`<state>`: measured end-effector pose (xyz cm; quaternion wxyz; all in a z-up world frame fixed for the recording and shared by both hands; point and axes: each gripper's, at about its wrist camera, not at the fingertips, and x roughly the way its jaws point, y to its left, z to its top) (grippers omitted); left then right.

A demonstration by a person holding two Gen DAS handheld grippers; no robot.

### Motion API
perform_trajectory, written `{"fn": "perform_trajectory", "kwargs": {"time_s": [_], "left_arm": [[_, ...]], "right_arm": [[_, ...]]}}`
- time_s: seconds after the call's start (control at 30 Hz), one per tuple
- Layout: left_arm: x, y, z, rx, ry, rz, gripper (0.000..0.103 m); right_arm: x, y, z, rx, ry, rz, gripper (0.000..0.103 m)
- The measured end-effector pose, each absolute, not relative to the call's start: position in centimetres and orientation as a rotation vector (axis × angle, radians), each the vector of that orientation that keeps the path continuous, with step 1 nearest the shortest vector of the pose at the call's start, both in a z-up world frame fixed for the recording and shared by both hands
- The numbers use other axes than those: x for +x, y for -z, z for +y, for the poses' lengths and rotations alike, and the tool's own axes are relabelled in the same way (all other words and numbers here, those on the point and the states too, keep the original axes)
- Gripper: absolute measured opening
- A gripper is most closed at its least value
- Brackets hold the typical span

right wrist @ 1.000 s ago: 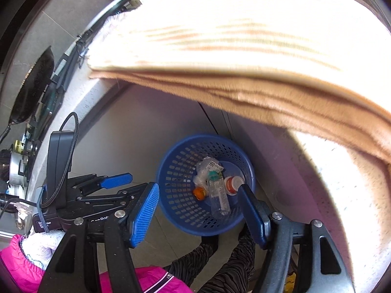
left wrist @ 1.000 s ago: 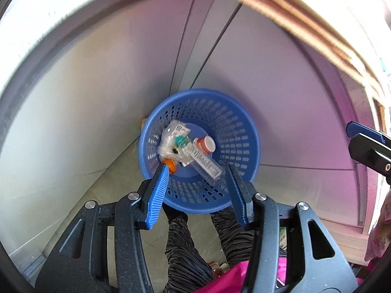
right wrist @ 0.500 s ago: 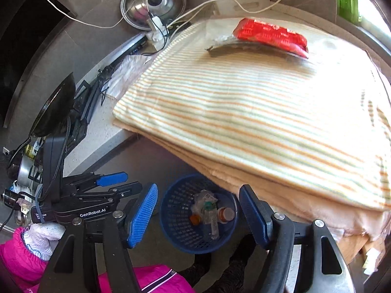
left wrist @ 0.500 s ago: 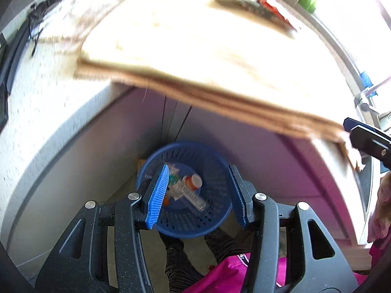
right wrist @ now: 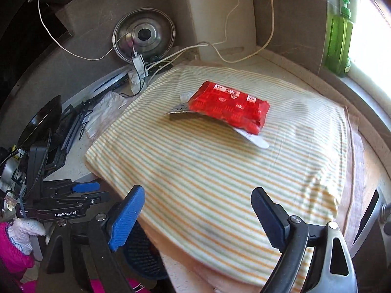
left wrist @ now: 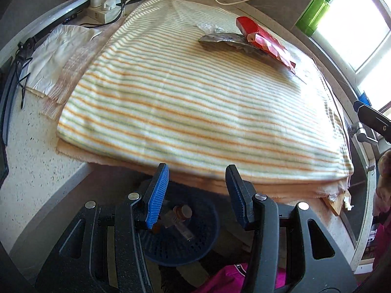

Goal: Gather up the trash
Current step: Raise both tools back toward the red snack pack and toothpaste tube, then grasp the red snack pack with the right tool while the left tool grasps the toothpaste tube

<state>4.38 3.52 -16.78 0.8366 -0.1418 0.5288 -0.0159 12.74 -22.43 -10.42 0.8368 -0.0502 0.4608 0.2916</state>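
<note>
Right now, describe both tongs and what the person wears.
Both tongs are black, pierced frames with silver screws. On each, one finger has a ribbed blue pad, the other a dark pad. The left tongs have white "GenRobot.AI" lettering and a black cable. The person wears a white knit glove and a pink sleeve.

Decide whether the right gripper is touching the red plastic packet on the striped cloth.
Apart. The right wrist view shows the right gripper, jaws opening and empty, with bare striped cloth between it and the red plastic packet.

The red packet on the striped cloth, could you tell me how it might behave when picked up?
The red packet looks like glossy film, so probably light and somewhat slippery. Its creased ends suggest it may flex or crumple. It lies flat on the striped cloth, so rolling seems unlikely.
</note>
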Motion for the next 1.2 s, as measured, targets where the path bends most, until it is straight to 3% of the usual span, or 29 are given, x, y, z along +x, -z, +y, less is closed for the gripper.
{"fn": "perform_trajectory", "kwargs": {"time_s": [0.43, 0.97, 1.2], "left_arm": [[9.9, 15.5, 2.3, -0.296, -0.022, 1.075, 0.049], [14.0, 15.4, 3.1, -0.31, -0.095, 1.072, 0.049], [16.0, 15.0, 2.5, -0.269, -0.087, 1.076, 0.049]], "right_arm": [[22.1, 9.7, -21.5, -0.291, -0.705, 0.913, 0.092], [26.2, 15.2, -13.9, -0.649, -0.806, 0.896, 0.092], [28.9, 16.1, -13.5, -0.604, -0.808, 0.932, 0.092]]}}
